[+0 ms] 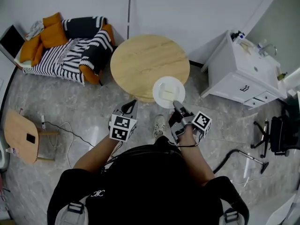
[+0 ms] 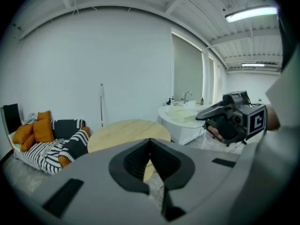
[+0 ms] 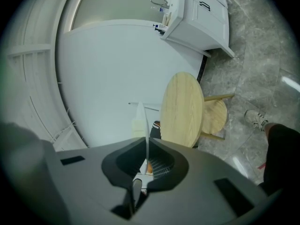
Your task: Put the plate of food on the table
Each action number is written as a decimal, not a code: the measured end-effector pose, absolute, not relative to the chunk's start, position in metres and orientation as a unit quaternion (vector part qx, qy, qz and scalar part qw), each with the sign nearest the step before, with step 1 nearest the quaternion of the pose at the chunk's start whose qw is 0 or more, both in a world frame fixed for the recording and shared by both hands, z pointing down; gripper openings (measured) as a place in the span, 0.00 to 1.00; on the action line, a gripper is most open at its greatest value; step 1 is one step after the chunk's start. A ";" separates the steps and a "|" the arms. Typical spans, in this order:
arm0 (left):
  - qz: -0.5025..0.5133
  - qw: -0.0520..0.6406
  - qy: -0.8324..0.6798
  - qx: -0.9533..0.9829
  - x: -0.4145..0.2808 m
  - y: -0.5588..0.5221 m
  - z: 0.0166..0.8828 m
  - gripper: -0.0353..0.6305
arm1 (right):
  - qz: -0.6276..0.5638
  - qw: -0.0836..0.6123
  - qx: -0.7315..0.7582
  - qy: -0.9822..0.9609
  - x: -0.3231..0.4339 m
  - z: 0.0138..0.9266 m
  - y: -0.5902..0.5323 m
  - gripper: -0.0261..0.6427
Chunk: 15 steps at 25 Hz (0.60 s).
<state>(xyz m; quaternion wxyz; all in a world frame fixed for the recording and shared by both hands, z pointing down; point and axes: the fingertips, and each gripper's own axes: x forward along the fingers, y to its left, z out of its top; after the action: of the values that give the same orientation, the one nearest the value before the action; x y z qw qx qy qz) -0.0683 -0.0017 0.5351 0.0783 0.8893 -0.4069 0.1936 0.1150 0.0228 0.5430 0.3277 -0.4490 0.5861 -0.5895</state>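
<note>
A white plate [image 1: 168, 91] with pale food on it hangs over the near right rim of the round wooden table [image 1: 145, 60]. My right gripper [image 1: 176, 105] is shut on the plate's near edge. In the right gripper view the plate [image 3: 146, 125] shows edge-on as a thin white line running into the jaws of that gripper [image 3: 145, 146], with the table [image 3: 183, 109] beyond. My left gripper [image 1: 130, 106] hovers just short of the table's near edge, to the plate's left. Its jaws [image 2: 150, 142] are shut on nothing. In the left gripper view the plate [image 2: 182, 116] sits at the right, beside the table [image 2: 126, 131].
A sofa [image 1: 70, 46] with striped and orange cushions stands left of the table. A white vanity cabinet [image 1: 243, 71] stands at the right. A small wooden stool [image 1: 21, 135] and a cable [image 1: 65, 128] are on the floor at left. An office chair [image 1: 276, 130] is far right.
</note>
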 end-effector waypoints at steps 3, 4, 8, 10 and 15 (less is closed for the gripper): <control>0.199 0.078 -0.413 0.885 -0.071 -0.021 0.539 0.06 | -0.587 0.326 -0.449 0.589 0.120 0.542 0.004 0.06; 0.198 0.082 -0.416 0.884 -0.072 -0.028 0.540 0.06 | -0.586 0.325 -0.449 0.591 0.122 0.542 -0.003 0.06; 0.194 0.089 -0.424 0.880 -0.068 -0.050 0.543 0.06 | -0.589 0.318 -0.449 0.593 0.128 0.545 -0.026 0.06; 0.195 0.091 -0.424 0.880 -0.064 -0.060 0.546 0.06 | -0.592 0.313 -0.448 0.592 0.132 0.549 -0.036 0.06; 0.203 0.100 -0.425 0.876 -0.054 -0.097 0.546 0.06 | -0.601 0.309 -0.445 0.587 0.143 0.549 -0.075 0.06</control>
<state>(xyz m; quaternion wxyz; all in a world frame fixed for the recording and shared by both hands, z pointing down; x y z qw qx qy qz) -0.0543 -0.0974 0.5464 0.1001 0.8764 -0.4252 0.2026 0.1426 -0.0751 0.5490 0.3087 -0.4454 0.5871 -0.6013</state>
